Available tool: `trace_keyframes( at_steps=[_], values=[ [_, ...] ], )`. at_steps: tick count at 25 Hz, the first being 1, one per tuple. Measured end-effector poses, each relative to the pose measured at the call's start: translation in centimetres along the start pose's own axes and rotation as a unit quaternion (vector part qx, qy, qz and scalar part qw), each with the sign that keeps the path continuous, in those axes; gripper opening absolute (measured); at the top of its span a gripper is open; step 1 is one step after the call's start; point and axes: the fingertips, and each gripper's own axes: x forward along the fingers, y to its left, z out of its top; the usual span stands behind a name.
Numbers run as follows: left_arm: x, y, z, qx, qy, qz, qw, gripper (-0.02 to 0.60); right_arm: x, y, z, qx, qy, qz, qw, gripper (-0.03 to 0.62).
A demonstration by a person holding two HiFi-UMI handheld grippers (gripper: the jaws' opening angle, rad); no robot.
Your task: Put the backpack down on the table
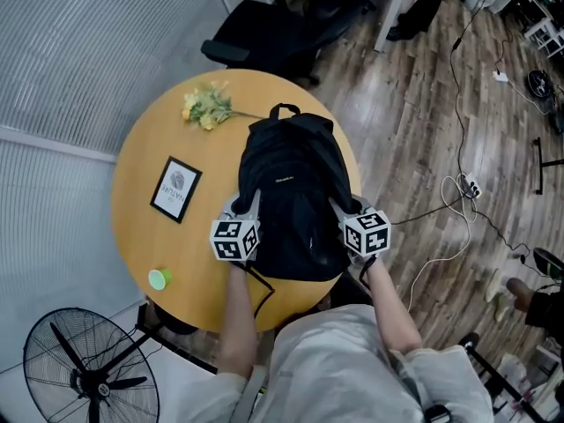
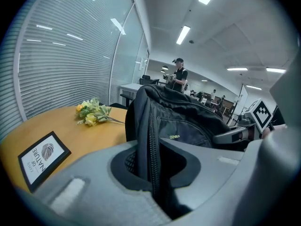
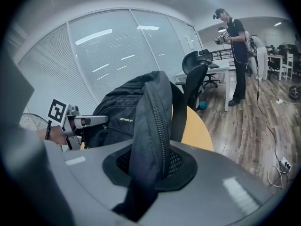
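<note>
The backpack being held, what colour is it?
The fabric backpack is black; head view shows it best.

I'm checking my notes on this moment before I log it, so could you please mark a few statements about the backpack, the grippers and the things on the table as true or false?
1. The left gripper and the right gripper are both shut on the black backpack. True.
2. The yellow flowers lie on the floor. False: they lie on the round table, beyond the backpack.
3. The framed card lies on the table, on the left gripper's side of the backpack. True.
4. The small green object sits on top of the backpack. False: it sits on the table near the edge, apart from the backpack.
</note>
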Motion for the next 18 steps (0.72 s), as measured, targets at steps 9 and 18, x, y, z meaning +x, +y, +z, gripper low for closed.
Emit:
trace_keyframes(
  at_steps=[9,18],
  values=[
    [2.8,1.1,-1.2,-0.009,0.024,0.015,0.9996,0.035,2.4,-1.9,-0.7,-0.013,0.039,-0.004,0.999,0.063],
    [5.4,2.3,-3.0,-0.030,0.045,0.033,0.9980,0.038,4.9,-3.8,-2.0,-0.016,0.080,-0.018,0.997,0.066]
  ],
)
